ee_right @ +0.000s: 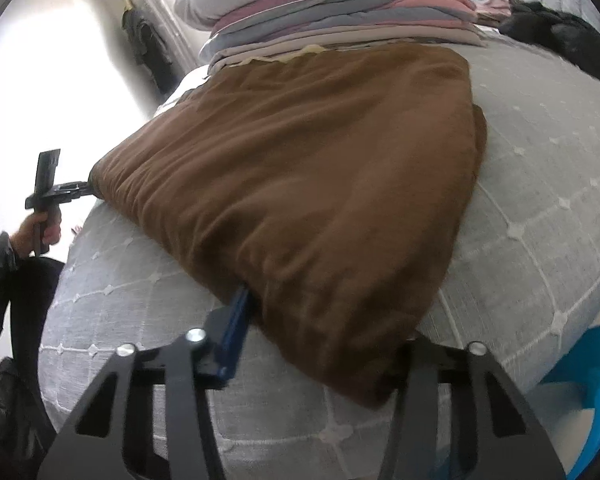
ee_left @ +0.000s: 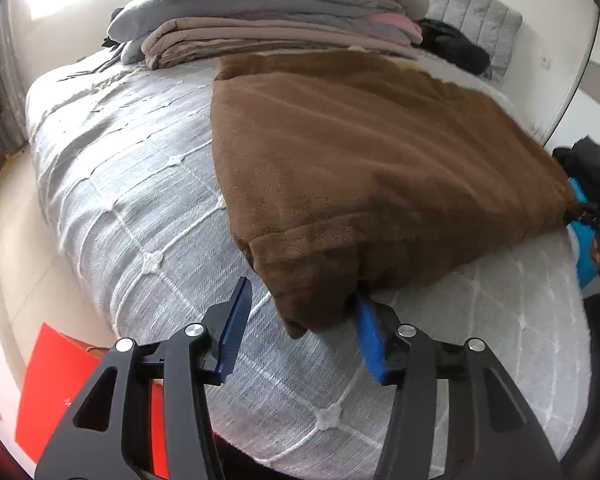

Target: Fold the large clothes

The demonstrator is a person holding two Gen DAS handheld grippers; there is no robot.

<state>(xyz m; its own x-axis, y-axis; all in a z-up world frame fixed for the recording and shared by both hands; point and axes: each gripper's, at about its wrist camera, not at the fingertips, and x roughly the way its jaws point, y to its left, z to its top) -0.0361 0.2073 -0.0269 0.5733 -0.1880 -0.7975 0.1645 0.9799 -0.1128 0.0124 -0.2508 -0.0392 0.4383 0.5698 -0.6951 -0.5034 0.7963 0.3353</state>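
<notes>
Folded thick, the brown blanket point(ee_left: 372, 168) lies on the grey quilted bed point(ee_left: 140, 200), its far edge against a stack of folded bedding point(ee_left: 276, 12). Left gripper point(ee_left: 300, 320) stands apart, one blue finger tucked under the near corner. Right gripper point(ee_right: 320, 336) straddles the other corner; whether it clamps I cannot tell.

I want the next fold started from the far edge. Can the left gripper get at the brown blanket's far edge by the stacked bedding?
Probably not: the left gripper sits at the brown blanket's near corner, and its far edge lies across the bed against the stacked bedding.
</notes>
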